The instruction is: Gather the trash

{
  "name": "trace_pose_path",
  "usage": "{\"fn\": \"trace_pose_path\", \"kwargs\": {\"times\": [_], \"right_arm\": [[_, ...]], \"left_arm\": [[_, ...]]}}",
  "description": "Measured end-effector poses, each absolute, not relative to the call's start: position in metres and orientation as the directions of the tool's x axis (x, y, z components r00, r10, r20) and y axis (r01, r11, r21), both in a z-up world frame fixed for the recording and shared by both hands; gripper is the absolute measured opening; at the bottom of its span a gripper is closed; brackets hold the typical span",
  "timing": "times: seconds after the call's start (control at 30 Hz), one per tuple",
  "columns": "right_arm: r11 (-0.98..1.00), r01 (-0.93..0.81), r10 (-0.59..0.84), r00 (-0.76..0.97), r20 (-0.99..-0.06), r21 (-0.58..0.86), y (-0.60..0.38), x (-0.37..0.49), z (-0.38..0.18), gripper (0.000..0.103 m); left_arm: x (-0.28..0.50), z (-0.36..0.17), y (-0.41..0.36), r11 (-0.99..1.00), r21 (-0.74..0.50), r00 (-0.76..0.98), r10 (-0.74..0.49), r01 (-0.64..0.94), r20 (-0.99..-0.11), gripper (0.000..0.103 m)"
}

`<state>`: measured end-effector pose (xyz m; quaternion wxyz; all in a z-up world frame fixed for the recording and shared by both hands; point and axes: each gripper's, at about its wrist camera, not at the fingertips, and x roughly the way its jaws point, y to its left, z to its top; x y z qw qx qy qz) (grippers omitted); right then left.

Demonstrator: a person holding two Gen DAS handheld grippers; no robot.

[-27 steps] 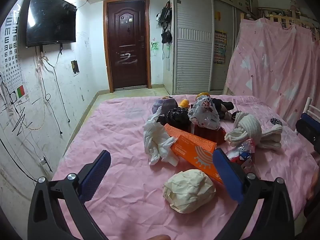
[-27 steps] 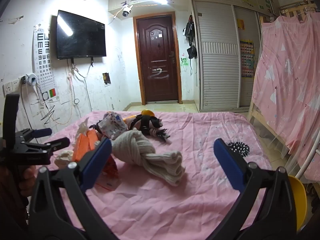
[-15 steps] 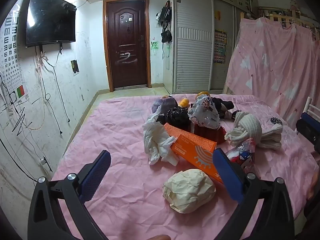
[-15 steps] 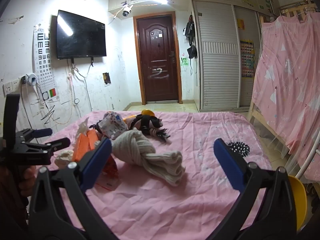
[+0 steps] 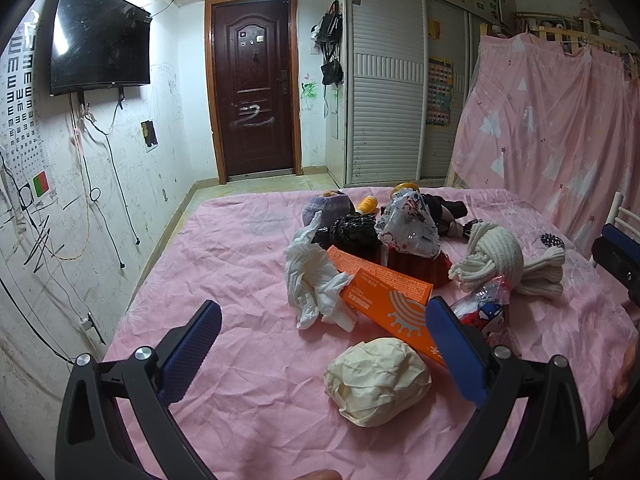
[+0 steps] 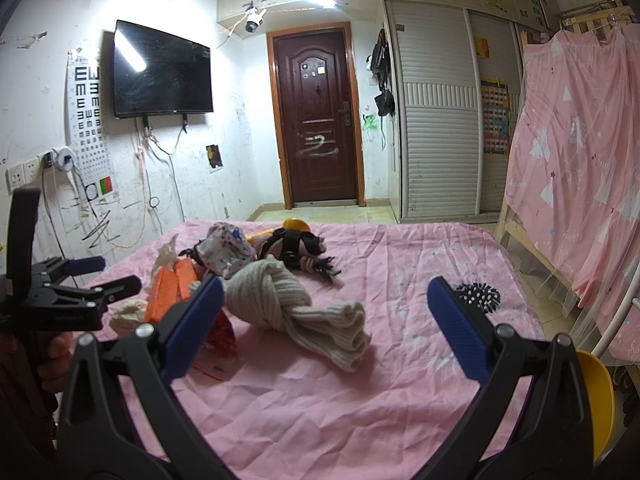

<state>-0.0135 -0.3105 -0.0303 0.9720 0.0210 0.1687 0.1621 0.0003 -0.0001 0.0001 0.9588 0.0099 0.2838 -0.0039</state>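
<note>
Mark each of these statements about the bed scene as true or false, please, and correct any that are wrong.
1. Both grippers are open and hold nothing. True.
2. The crumpled paper ball lies nearest the left gripper. True.
3. The orange box stands upright. False: it lies flat.
4. The knotted cream scarf is held by the right gripper. False: it lies on the pink bedsheet, untouched.
5. The door is open. False: it is shut.

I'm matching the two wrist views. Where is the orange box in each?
Left wrist: orange box sits centre-right, between the white tissue and the left gripper's right finger.
Right wrist: orange box is at left, just above the right gripper's left finger.
Shared landmark: knotted cream scarf, right of the box in both.
</note>
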Motion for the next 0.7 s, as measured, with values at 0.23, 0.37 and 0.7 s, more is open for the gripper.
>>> {"fn": "trace_pose_path", "kwargs": {"times": [0.23, 0.37, 0.7], "right_arm": [[0.947, -0.308, 0.322, 0.89, -0.321, 0.096, -0.3104, -0.0135, -0.03, 0.099], [0.946, -0.308, 0.323, 0.89, -0.321, 0.097, -0.3103, -0.0136, -0.03, 0.099], [0.947, -0.307, 0.322, 0.89, -0.322, 0.098, -0.3098, -0.0135, -0.0302, 0.099]], "left_arm": [[0.0003, 0.0002, -0.0005, 1.0, 0.016, 0.839, -0.002, 0.014, -0.545, 0.094], [0.0004, 0.0001, -0.0006, 1.0, 0.017, 0.838, -0.002, 0.014, -0.546, 0.095], [-0.0009, -0.0012, 0.0032, 1.0, 0.012, 0.839, -0.004, 0.013, -0.544, 0.094]]}}
